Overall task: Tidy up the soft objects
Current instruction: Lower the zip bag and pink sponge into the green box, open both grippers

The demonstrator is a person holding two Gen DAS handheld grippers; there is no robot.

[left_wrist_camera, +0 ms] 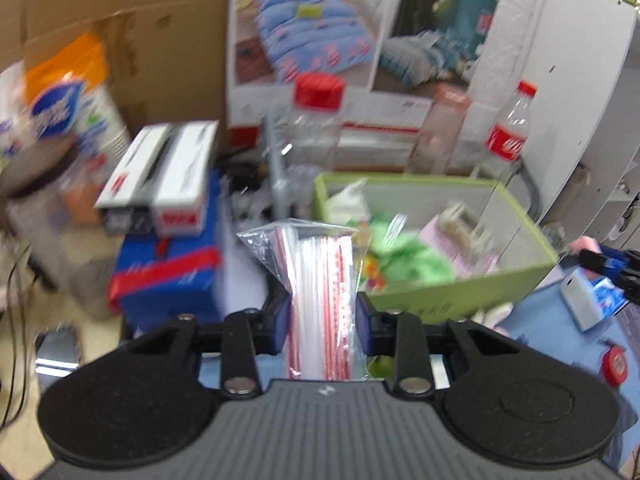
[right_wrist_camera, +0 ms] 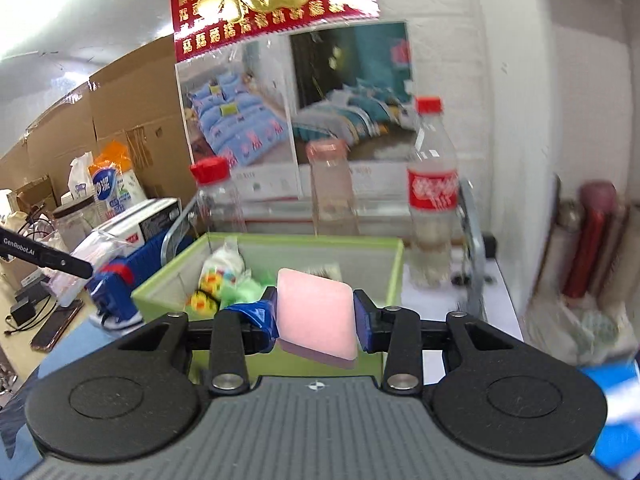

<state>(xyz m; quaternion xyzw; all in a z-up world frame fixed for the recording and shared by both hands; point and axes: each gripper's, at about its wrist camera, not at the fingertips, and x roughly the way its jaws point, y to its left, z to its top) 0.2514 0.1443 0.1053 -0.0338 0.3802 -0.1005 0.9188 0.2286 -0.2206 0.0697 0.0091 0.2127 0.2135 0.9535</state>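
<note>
My left gripper (left_wrist_camera: 322, 320) is shut on a clear packet of zip bags with red strips (left_wrist_camera: 320, 280), held upright just left of the green box (left_wrist_camera: 440, 300). My right gripper (right_wrist_camera: 316, 320) is shut on a pink sponge (right_wrist_camera: 316, 312), held tilted above the near wall of the green box (right_wrist_camera: 168, 292). Inside the box lie a green soft item (left_wrist_camera: 416, 260), a small colourful toy (right_wrist_camera: 208, 284) and a pink sheet (left_wrist_camera: 460, 244). The right gripper (left_wrist_camera: 612, 268) shows at the right edge of the left wrist view; the left gripper (right_wrist_camera: 96, 276) appears at the left of the right wrist view.
Behind the box stand three plastic bottles (right_wrist_camera: 432, 200), (right_wrist_camera: 332, 188), (right_wrist_camera: 214, 196). White cartons (left_wrist_camera: 160, 176) sit on a blue box (left_wrist_camera: 168, 276) at the left. A phone (right_wrist_camera: 56, 328) lies on the table. A red tape roll (left_wrist_camera: 614, 364) lies at right. Cardboard (left_wrist_camera: 120, 20) stands behind.
</note>
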